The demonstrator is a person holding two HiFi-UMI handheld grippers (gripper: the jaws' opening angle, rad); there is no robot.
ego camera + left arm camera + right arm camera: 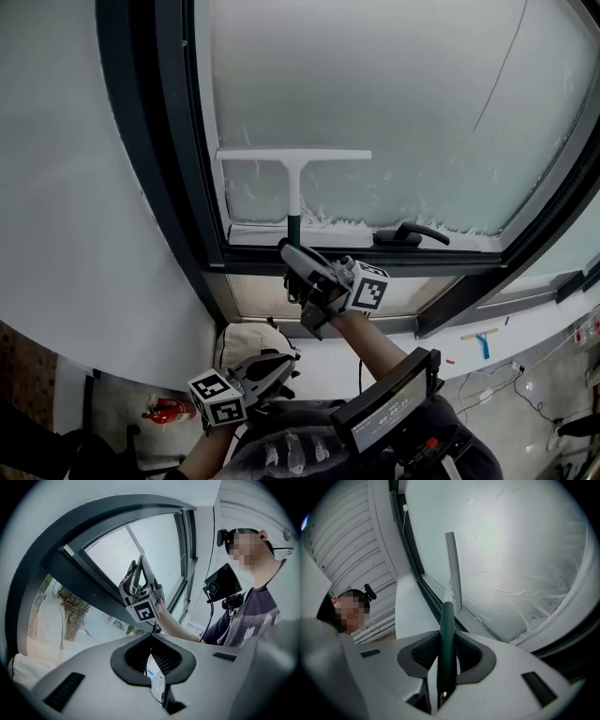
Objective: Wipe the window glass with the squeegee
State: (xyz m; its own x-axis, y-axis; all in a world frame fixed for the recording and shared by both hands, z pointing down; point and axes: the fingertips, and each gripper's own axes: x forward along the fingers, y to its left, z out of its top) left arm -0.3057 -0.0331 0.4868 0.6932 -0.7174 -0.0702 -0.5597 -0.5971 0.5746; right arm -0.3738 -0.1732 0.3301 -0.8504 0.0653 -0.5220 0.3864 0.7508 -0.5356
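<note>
Near lower left corner of window glass (403,103): squeegee (293,159) blade level against pane, just above foam strip (333,223) along bottom edge. Wiping stroke in hand, close to its low end by my judgement. Right gripper (294,253) clamped on green handle, forearm raised toward sill. Next move needs lift-off, reset higher on pane, even pressure. Left gripper (274,367) low by my body, jaws together, empty.

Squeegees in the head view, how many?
2. One white squeegee lies against the glass, its green handle clamped in the right gripper. A small blue T-shaped tool lies at lower right, too small to confirm as a squeegee.
</note>
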